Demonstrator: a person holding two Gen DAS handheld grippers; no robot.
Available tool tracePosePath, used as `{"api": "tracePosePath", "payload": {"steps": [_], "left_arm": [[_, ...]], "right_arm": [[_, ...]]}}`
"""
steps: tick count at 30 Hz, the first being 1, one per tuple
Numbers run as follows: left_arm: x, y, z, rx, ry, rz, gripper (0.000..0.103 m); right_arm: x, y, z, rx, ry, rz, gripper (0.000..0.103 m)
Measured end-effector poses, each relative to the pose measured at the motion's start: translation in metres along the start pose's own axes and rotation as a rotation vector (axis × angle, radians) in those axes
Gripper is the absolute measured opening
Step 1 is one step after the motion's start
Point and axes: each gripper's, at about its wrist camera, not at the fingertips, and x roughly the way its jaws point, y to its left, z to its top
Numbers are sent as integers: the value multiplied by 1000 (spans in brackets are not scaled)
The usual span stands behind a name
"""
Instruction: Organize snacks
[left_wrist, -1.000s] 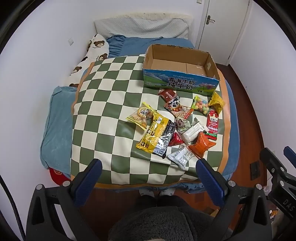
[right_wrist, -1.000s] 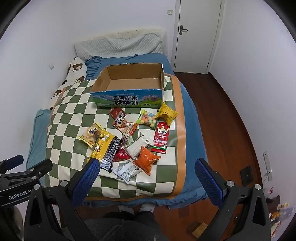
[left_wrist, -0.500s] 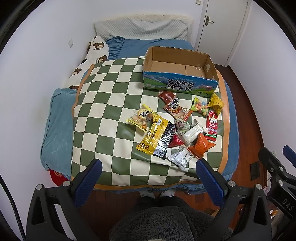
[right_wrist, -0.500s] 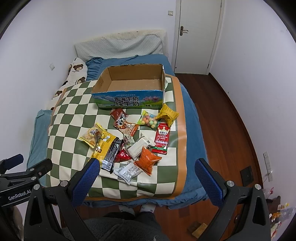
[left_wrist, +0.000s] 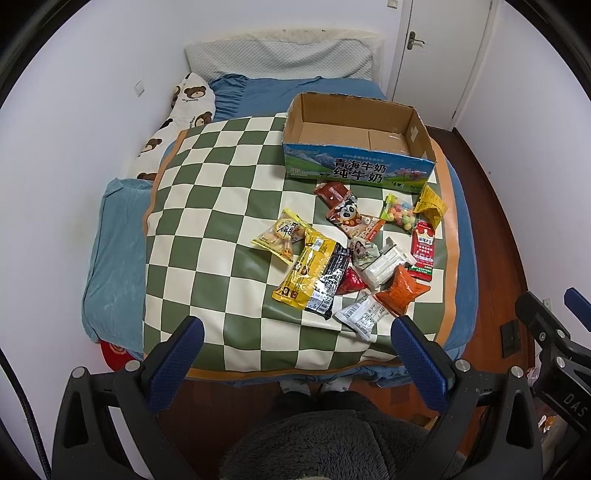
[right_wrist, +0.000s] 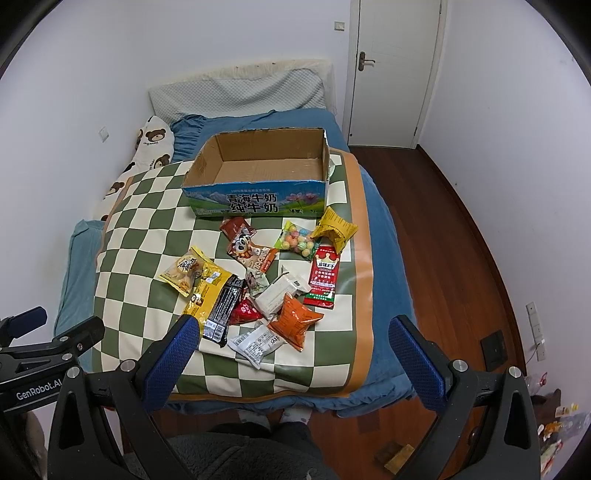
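cardboard box (left_wrist: 356, 147) sits open and empty at the far end of the green-white checkered mat (left_wrist: 221, 206) on the bed. snack packets lie loose on the mat just in front of it: yellow bag (left_wrist: 304, 273), black packet (left_wrist: 330, 284), orange bag (left_wrist: 400, 291), red sachet (left_wrist: 423, 247), candy bag (left_wrist: 399, 218), white wrapper (left_wrist: 364, 315). left gripper (left_wrist: 295, 354) spread wide, holding nothing, above the bed's near edge. right gripper (right_wrist: 291, 350) likewise released, empty, over the pile's near side.
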Motion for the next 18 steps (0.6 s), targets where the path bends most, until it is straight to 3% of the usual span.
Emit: {"api": "tracePosePath", "payload": {"steps": [18], "left_arm": [[3, -5, -4, -5, -4, 3, 103]], "right_arm": [[2, -1, 3, 1, 3, 1, 103]]}}
